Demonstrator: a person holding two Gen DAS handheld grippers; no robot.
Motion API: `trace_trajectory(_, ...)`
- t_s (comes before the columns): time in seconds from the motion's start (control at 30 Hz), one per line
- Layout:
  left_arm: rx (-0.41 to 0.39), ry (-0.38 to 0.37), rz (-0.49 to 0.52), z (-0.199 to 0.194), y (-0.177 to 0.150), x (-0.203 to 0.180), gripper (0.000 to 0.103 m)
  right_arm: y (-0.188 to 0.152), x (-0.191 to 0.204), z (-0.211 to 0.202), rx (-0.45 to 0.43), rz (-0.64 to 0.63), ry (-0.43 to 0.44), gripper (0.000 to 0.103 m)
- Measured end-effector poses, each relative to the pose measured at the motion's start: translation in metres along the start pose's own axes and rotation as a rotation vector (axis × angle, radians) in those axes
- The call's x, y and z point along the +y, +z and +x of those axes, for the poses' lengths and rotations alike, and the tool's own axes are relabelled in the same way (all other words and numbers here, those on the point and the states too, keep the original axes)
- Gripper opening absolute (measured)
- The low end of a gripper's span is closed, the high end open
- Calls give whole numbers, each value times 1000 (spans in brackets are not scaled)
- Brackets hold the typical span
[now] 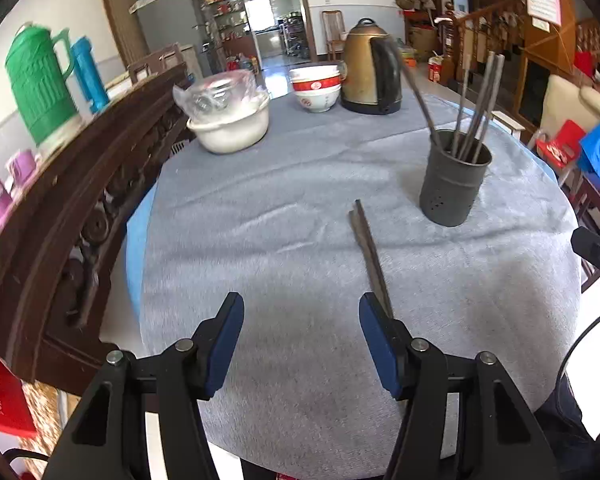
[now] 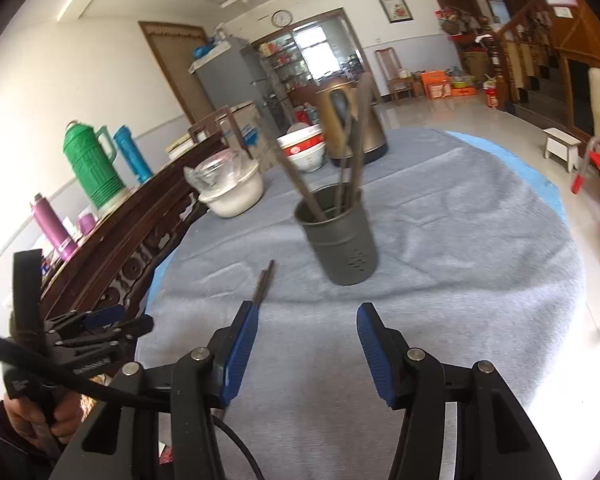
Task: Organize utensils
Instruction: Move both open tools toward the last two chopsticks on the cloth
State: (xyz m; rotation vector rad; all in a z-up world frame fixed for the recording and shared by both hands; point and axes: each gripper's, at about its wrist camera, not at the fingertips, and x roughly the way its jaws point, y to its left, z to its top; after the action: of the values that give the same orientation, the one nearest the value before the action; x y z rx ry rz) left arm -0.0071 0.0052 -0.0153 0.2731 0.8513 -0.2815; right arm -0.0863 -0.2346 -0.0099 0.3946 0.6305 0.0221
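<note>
A pair of dark chopsticks (image 1: 370, 252) lies on the grey tablecloth (image 1: 260, 240), its near end passing behind my left gripper's right finger. A dark grey utensil holder (image 1: 454, 178) stands upright to the right with several chopsticks (image 1: 476, 108) in it. My left gripper (image 1: 302, 344) is open and empty above the cloth. In the right wrist view the holder (image 2: 338, 236) is ahead, the loose chopsticks (image 2: 263, 282) lie left of it, reaching my right gripper's left finger. My right gripper (image 2: 306, 356) is open and empty. The left gripper (image 2: 100, 324) shows at far left.
At the table's far side stand a white basin with plastic-wrapped glasses (image 1: 230, 116), stacked red-and-white bowls (image 1: 315, 88) and a bronze kettle (image 1: 372, 72). A dark carved wooden bench back (image 1: 72, 208) runs along the left, with green (image 1: 38, 80) and blue thermoses behind it.
</note>
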Motion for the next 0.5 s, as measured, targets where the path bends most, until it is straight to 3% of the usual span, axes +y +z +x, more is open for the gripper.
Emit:
trace_trajectory(0.23,24,-14,-88,11,-14,19,61,11,38,4,14,-103,24,56)
trace_trajectory(0.5,15,13,-108,9,-17,27,61,21,45,6,18,-72,79,56)
